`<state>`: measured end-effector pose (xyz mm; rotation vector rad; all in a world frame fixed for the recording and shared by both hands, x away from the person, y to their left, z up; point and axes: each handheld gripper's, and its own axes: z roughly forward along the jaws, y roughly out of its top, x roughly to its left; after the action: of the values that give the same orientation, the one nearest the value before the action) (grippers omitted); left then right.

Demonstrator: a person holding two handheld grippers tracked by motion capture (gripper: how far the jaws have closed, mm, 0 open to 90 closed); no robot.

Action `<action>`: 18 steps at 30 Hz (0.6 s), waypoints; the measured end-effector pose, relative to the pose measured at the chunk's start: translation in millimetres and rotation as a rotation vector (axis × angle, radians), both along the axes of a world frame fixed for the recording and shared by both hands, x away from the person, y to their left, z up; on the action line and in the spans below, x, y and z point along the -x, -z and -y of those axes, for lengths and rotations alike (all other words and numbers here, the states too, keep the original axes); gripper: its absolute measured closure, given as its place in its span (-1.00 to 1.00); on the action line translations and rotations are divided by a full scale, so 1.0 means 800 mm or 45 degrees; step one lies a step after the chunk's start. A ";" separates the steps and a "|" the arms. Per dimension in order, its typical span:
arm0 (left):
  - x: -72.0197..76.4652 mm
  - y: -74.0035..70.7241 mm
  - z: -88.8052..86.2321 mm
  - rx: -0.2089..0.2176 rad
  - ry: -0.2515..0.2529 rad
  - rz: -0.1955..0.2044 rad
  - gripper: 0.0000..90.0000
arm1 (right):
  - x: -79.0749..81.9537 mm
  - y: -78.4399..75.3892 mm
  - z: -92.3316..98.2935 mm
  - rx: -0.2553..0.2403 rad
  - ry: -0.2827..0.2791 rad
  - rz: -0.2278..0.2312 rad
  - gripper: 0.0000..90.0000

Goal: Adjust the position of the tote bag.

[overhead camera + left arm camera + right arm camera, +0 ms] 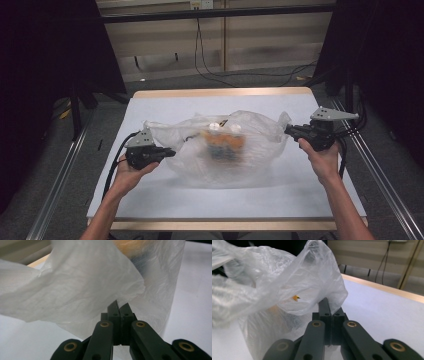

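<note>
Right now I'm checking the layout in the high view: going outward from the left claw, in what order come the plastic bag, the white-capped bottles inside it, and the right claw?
1. plastic bag: its left edge is pinched in the left claw.
2. white-capped bottles: mid-table, inside the bag.
3. right claw: far right, shut on the bag's other end.

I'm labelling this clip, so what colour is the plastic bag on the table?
Translucent white plastic bag, see-through enough to show orange contents; clearest in the high view.
</note>
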<state>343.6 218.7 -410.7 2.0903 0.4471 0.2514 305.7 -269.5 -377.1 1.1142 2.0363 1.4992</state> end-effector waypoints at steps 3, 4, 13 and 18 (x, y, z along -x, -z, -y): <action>-0.001 0.003 0.003 -0.032 -0.001 0.000 1.00 | -0.004 0.005 -0.002 0.014 0.011 -0.022 1.00; -0.002 0.005 0.004 -0.046 -0.004 0.004 1.00 | -0.005 0.007 -0.003 0.012 0.008 -0.025 1.00; -0.011 0.015 0.007 -0.061 -0.011 -0.028 1.00 | -0.016 0.021 -0.010 0.026 0.022 -0.071 1.00; -0.016 0.025 0.008 -0.098 -0.015 -0.049 1.00 | -0.023 0.034 -0.013 0.055 0.024 -0.116 1.00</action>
<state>356.0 212.0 -430.4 2.1710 0.4798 0.2392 324.0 -258.9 -404.1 1.2013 2.1022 1.4125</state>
